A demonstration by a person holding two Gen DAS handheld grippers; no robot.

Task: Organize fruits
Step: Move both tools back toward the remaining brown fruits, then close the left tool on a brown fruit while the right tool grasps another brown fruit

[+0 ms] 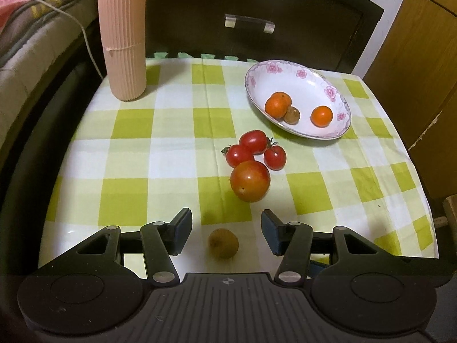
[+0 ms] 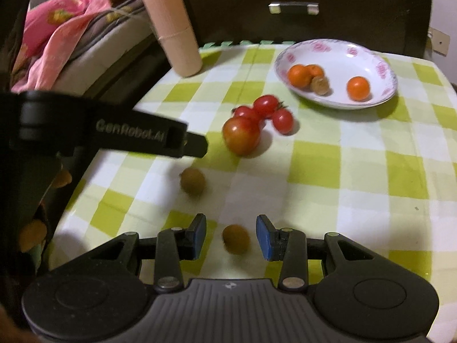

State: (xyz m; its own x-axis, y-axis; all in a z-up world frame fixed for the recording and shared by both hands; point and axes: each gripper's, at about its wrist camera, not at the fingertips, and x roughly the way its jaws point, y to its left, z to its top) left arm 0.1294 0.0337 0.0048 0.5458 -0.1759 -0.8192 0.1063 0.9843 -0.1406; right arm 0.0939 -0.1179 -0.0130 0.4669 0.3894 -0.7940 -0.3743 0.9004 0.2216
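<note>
On the green-and-white checked tablecloth [image 1: 171, 125], both wrist views look across the same spread of fruit. The left gripper [image 1: 226, 228] has its jaws apart, and a small brown fruit [image 1: 223, 242] lies on the cloth in the gap between them, touching neither pad. Just beyond it sits a large tomato [image 1: 250, 181], with three cherry tomatoes [image 1: 253, 141] clustered against its far side. Farther right stands a flowered plate [image 1: 274, 70] holding two small oranges [image 1: 276, 105] pressed together, a brown fruit beside them, and a third orange [image 1: 321, 116] lying apart.

The right wrist view is blurred, yet it adds what the left one lacks: a second loose brown fruit [image 2: 236, 239] lies between the separated fingers of the right gripper [image 2: 231, 235], clear of both blue pads [image 2: 264, 237]. From here the left gripper shows from outside as a black arm reaching in from the left edge, above the first brown fruit. This view also takes in pink bedding [image 2: 57, 37] heaped at far left.

The left view gives the sharper look at a ribbed pink cylinder [image 1: 122, 34] standing upright at the cloth's far left corner, a white cable [image 1: 85, 37] trailing beside it, and a dark cabinet [image 1: 257, 5] with a drawer handle [image 1: 249, 23] behind the table.
</note>
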